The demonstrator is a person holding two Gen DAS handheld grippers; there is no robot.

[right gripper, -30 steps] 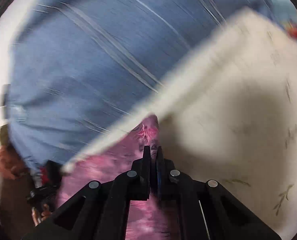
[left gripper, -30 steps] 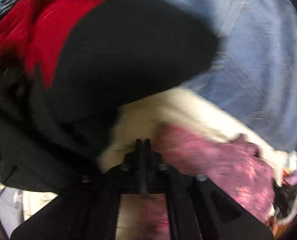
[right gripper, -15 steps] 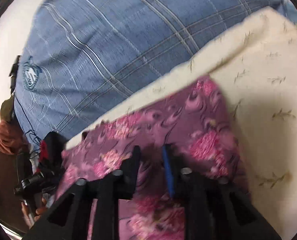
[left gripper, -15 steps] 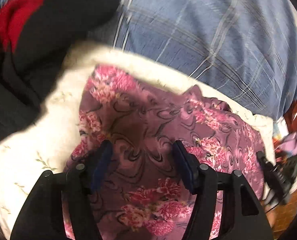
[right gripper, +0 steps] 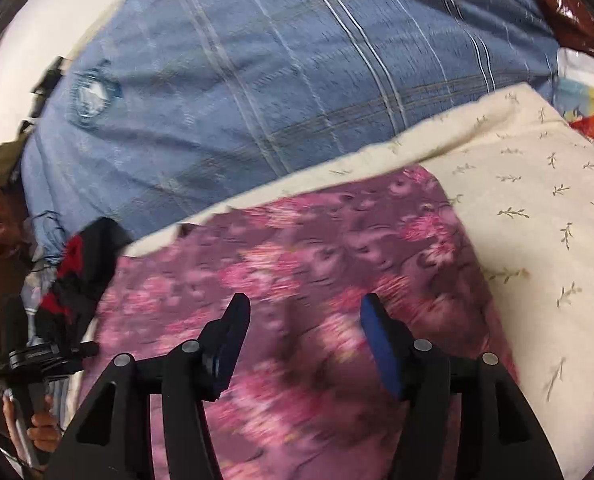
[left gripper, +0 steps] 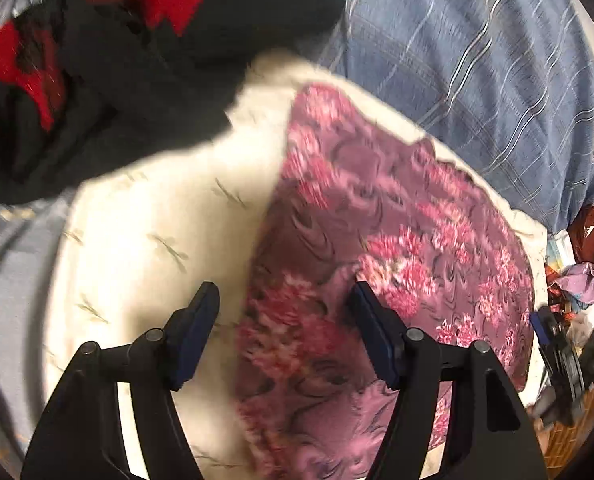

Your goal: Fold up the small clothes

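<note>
Black-and-red clothes pile (left gripper: 109, 80) crowding far left, bare cream cloth (right gripper: 537, 208) free to the right

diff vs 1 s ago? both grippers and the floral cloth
Both let go. The left gripper and right gripper, shut a second ago with the purple floral cloth at their tips, now stand open over it, holding nothing. The cloth has gone from bunched at the fingers to lying spread on the cream pillow. Unchanged: black-and-red garment on the left, blue plaid fabric behind.
</note>
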